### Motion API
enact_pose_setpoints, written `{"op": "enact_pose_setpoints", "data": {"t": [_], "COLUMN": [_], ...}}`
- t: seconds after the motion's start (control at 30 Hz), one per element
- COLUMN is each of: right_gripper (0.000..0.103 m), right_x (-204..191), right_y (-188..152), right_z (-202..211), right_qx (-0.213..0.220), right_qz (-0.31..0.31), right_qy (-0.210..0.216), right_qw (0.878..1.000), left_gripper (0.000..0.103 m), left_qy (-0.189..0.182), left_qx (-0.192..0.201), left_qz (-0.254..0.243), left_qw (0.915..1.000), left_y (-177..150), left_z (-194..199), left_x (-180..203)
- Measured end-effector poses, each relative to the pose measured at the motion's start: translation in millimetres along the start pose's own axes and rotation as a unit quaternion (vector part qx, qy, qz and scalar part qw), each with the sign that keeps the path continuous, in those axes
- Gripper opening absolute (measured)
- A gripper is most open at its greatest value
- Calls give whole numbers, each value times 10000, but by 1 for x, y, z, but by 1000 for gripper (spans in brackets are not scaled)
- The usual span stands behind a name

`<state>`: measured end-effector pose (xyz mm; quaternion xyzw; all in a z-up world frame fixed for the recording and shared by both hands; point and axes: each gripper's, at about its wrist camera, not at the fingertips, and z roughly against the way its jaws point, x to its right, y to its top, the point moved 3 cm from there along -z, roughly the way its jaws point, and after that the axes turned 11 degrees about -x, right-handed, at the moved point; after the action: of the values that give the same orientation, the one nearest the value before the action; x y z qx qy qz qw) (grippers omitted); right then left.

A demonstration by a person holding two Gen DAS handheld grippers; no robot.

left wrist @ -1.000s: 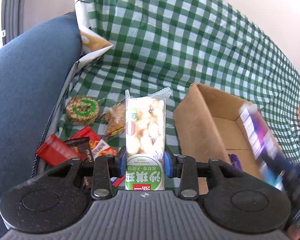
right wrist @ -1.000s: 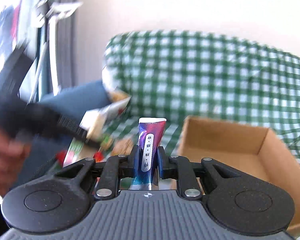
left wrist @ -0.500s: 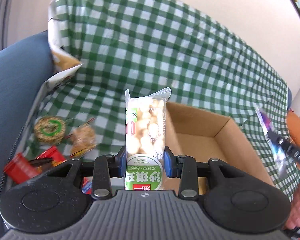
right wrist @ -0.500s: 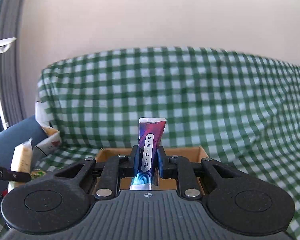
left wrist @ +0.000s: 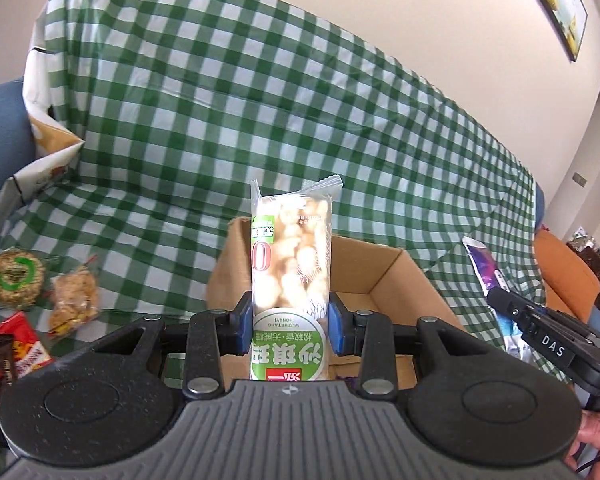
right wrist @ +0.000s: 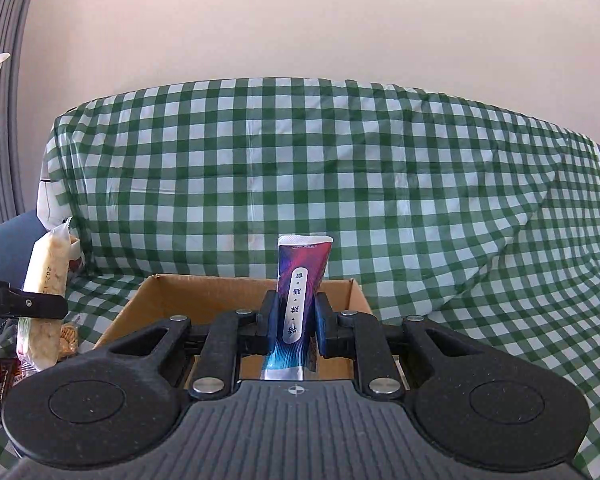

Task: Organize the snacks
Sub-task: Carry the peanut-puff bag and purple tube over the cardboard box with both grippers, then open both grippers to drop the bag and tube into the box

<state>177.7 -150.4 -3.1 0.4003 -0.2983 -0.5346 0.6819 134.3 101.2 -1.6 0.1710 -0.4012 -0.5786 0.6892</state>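
My left gripper point(left wrist: 291, 326) is shut on a green-labelled puffed rice bar point(left wrist: 291, 264) and holds it upright in front of an open cardboard box point(left wrist: 384, 276). My right gripper point(right wrist: 296, 322) is shut on a purple and blue snack packet point(right wrist: 300, 292), upright above the same box point(right wrist: 204, 292). The right gripper with its packet point(left wrist: 486, 268) shows at the right of the left wrist view. The rice bar point(right wrist: 46, 280) shows at the left of the right wrist view.
The box sits on a sofa under a green checked cloth point(left wrist: 260, 120). Loose snacks lie at the left: a round green-labelled cake point(left wrist: 16, 278), a brown cracker pack point(left wrist: 74, 304), red and dark packets point(left wrist: 16, 344). A paper bag point(left wrist: 48, 144) leans on the blue armrest.
Both grippers have swung from the snack pile towards the box, carrying their snacks. The box now lies straight ahead in both views.
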Motion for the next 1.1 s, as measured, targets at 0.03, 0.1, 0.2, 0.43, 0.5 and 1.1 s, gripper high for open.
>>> {"op": "enact_pose_setpoints", "data": {"t": [0.03,0.1,0.2,0.43,0.5,1.1], "right_gripper": [19,19,19,19,19,19], "right_x": [1,1,1,-5,-5,-10], "right_y": [0,0,1,1,1,1], "right_z": [1,2,2,1,0,-13], "right_qx": [0,11,15,-9,-17,-143], "right_qz": [-5,-2,20,91,129,389], "right_qy": [-8,-14,-25,-59,-70,-158], "right_qw": [10000,10000,10000,9999,9999,9990], "left_gripper": [40,40,40,40,40,40], "left_qy": [-17,-39,-74,-170,-117,-328], "left_qx": [-11,-24,-25,98,94,65], "left_qz": [-28,-84,-156,-394,-468,-563], "left_qw": [10000,10000,9998,9990,9988,9979], "left_y": [0,-2,-5,-14,-20,-21], "left_z": [-2,-4,-4,-4,-8,-20], "left_x": [1,6,10,18,17,28]}}
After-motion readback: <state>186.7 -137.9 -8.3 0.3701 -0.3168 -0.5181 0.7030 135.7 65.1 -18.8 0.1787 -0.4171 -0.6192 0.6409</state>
